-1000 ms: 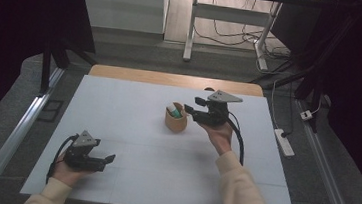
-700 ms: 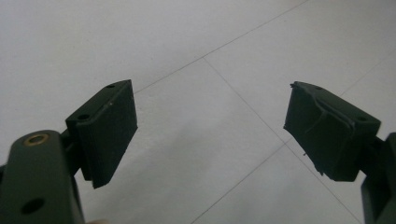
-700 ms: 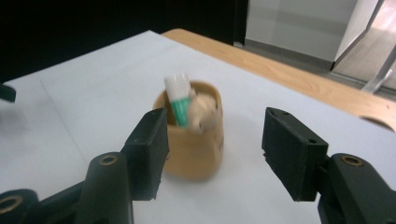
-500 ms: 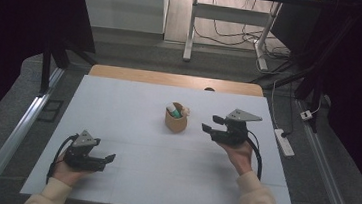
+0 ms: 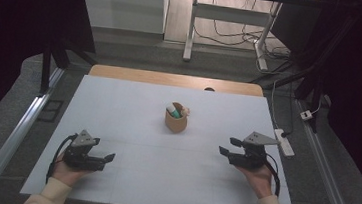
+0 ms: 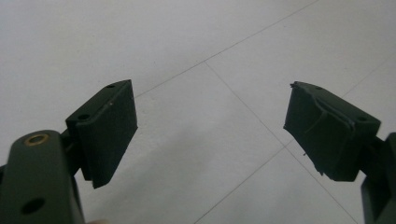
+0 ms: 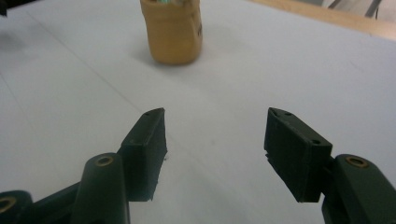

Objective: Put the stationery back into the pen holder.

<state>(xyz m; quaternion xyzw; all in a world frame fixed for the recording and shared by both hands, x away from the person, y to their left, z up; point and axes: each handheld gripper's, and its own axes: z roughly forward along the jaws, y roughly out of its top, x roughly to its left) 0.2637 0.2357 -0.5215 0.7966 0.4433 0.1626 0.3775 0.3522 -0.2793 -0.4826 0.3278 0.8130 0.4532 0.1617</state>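
We see the small tan cup [image 5: 175,121] upright mid-table holding a few small items, both the left gripper [image 5: 106,158] and right gripper [image 5: 227,146] wide open and empty, and we judge it light, rigid, tippable, best pinched across its walls.

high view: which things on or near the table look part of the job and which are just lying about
Likely part of the job:
brown cup with small items inside
left gripper, open
right gripper, open

Just lying about:
power strip off the table's right edge
cables on the floor beyond
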